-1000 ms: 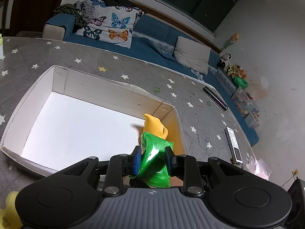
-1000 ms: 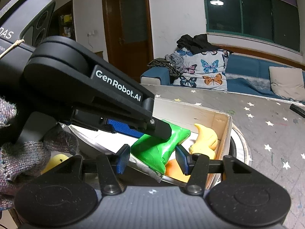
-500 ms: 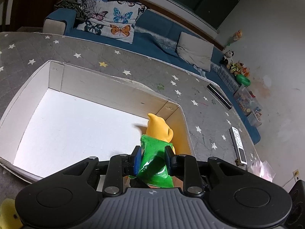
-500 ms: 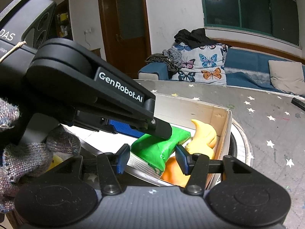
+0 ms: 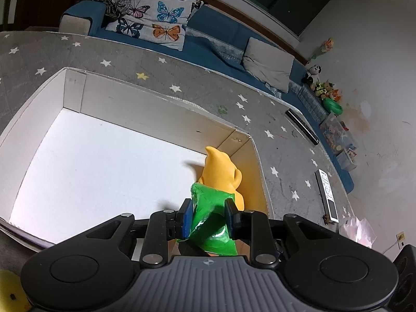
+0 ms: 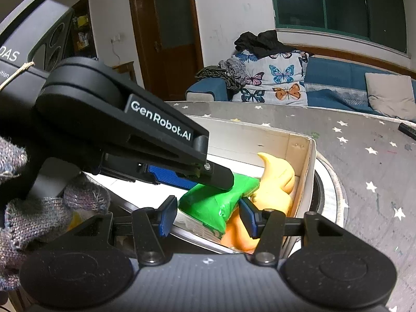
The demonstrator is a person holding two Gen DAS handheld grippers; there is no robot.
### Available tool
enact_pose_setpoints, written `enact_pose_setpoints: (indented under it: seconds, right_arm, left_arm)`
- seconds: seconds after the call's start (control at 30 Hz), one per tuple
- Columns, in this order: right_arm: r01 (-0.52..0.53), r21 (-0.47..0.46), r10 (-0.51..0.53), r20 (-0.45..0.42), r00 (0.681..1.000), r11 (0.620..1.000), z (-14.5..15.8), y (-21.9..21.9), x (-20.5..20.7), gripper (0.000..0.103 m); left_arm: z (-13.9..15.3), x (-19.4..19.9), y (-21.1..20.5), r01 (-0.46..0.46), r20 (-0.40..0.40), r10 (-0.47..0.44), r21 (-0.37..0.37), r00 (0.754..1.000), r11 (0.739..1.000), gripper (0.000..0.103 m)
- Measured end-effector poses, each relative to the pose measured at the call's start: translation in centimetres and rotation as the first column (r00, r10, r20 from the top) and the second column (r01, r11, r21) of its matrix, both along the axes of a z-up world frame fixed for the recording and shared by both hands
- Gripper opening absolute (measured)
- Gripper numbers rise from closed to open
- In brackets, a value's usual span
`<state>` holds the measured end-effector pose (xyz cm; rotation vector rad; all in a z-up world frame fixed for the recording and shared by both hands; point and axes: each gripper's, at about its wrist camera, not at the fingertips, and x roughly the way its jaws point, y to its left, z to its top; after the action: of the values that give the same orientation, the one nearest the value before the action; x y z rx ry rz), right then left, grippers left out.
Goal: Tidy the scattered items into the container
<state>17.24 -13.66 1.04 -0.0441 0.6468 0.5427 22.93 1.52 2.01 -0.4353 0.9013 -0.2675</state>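
The left gripper (image 5: 208,214) clamps a green packet (image 5: 210,221) over the white box (image 5: 161,111), beside an orange toy (image 5: 221,171). The right gripper (image 6: 208,217) stands apart, holding nothing.

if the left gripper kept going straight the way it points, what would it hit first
Probably the orange toy in the box corner. It sits right beyond the green packet the left gripper holds, though the depth between them is hard to judge.
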Motion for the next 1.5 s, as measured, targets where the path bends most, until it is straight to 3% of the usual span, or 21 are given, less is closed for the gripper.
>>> enact_pose_setpoints:
  seconds: [0.8,1.17,1.5]
  right_arm:
    - [0.004,-0.014,-0.003,0.052,0.999,1.000,1.1,-0.6,-2.1,0.054]
    - [-0.045,-0.002,0.045,0.064,0.997,0.999,2.0,-0.7,-5.4,0.054]
    - [-0.157,-0.020,0.158,0.044,0.986,0.987,1.6,0.7,-9.2,0.057]
  left_arm:
    - [0.9,-2.1,0.4,0.009,0.042,-0.010,0.024,0.999,1.000,0.028]
    - [1.7,-6.1,2.4,-0.017,0.067,0.013,0.052,0.998,0.999,0.028]
    - [1.1,-11.1,5.4,-0.068,0.056,0.064,0.085,0.996,0.994,0.028]
